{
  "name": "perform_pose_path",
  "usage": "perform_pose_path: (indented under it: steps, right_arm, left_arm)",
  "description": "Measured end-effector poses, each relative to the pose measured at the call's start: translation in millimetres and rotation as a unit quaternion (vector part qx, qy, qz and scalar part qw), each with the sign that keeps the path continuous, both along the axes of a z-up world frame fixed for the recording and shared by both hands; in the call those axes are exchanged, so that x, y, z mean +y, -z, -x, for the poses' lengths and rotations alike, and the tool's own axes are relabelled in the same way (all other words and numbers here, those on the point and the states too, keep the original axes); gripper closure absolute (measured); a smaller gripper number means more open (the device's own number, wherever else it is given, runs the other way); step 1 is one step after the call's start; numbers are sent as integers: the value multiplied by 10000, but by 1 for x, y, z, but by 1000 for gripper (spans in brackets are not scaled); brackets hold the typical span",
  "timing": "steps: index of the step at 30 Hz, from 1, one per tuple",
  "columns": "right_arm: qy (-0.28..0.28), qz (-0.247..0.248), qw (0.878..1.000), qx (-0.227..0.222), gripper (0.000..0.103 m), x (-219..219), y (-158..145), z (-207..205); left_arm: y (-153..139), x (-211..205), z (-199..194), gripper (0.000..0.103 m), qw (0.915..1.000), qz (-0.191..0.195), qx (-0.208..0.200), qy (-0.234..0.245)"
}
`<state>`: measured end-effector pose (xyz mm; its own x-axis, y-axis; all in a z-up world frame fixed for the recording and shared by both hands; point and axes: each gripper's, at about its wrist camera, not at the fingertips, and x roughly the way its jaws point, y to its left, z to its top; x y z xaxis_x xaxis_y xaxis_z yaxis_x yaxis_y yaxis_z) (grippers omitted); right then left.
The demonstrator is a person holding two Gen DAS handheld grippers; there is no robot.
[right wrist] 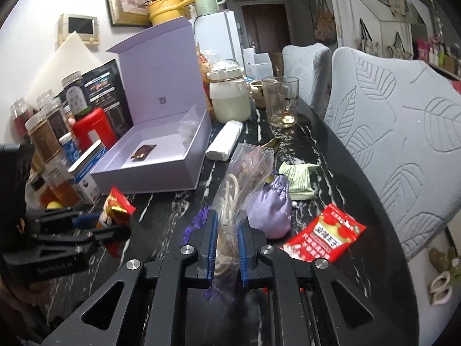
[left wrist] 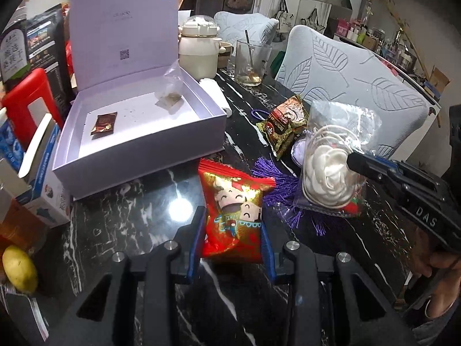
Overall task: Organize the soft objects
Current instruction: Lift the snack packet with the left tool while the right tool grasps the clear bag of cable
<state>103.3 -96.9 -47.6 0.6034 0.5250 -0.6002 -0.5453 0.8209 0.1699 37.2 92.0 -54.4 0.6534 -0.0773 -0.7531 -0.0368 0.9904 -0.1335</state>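
Soft packets are the work here, and two of them are already held. The left gripper [left wrist: 233,230] is pressed onto a puffy red foil snack packet printed with cartoon faces [left wrist: 234,216], its blue pads bearing on both side edges. The right gripper [right wrist: 226,243] is pinched on a clear crinkly plastic bag holding a white fabric flower and coiled cream cord [left wrist: 331,173], the jaws nearly together on the thin film.

Both packets sit just above the black marble-patterned table [left wrist: 115,216], near the open lilac cardboard box [left wrist: 138,155], which stands to the left with its lid propped upright. Inside it lie a small brown sachet [left wrist: 104,123] and a clear bag with a tea-like pouch [left wrist: 170,92].

The step in hand looks like carrying these two to the box. It would go best one at a time, clearing the box's near wall before lowering, and setting each into bare floor beside the sachet. The clear bag is floppy and hangs from one edge, so it may swing or slip; a slow, level carry suits it. The foil packet is air-filled and may squirm under pressure.

Left on the table are a lilac satin drawstring pouch [right wrist: 269,210], a purple tassel [left wrist: 276,184], a brown coffee sachet [left wrist: 283,124], a pale green packet [right wrist: 299,178] and a red flat packet [right wrist: 325,238].
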Motion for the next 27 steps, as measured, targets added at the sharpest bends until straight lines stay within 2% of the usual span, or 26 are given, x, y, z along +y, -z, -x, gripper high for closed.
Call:
perform_pose_path:
  steps: [15, 27]
  right_arm:
    - [-377, -174, 9990, -142, 90, 9, -13, 56]
    - [-1289, -328, 9911, -86, 90, 50, -12, 97]
  left_arm:
    - [-18, 14, 60, 69, 9986, -126, -238, -449]
    - [-28, 41, 114, 69, 9922, -270, -411, -1144]
